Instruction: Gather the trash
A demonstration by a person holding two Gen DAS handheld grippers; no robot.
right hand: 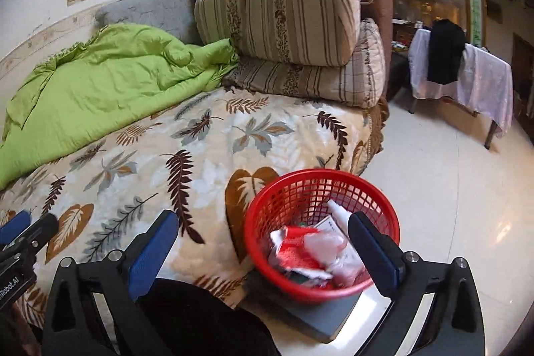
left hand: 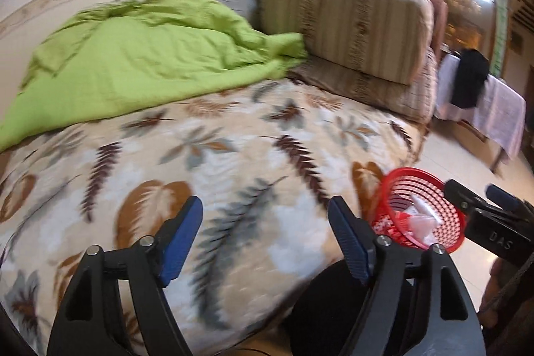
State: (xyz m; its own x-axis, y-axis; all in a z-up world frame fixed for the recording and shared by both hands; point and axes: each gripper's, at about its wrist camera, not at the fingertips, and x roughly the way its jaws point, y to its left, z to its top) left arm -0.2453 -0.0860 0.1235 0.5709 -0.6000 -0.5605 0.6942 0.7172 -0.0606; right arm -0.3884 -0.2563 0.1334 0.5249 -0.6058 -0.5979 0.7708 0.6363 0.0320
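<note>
The left gripper (left hand: 265, 236) hung open and empty over the leaf-patterned bedspread (left hand: 213, 149), its blue-padded fingers (left hand: 182, 236) spread wide. The right gripper (right hand: 263, 252) was open too, holding nothing, its right finger just in front of the round red plastic mesh basket (right hand: 333, 179). That basket sat on a grey block (right hand: 320, 319) at about four o'clock from the bed's corner, holding crumpled red-and-white wrappers (right hand: 300, 252). A rumpled lime-green quilt (right hand: 100, 82) lay at ten o'clock, striped beige cushions (right hand: 283, 15) at one o'clock.
</note>
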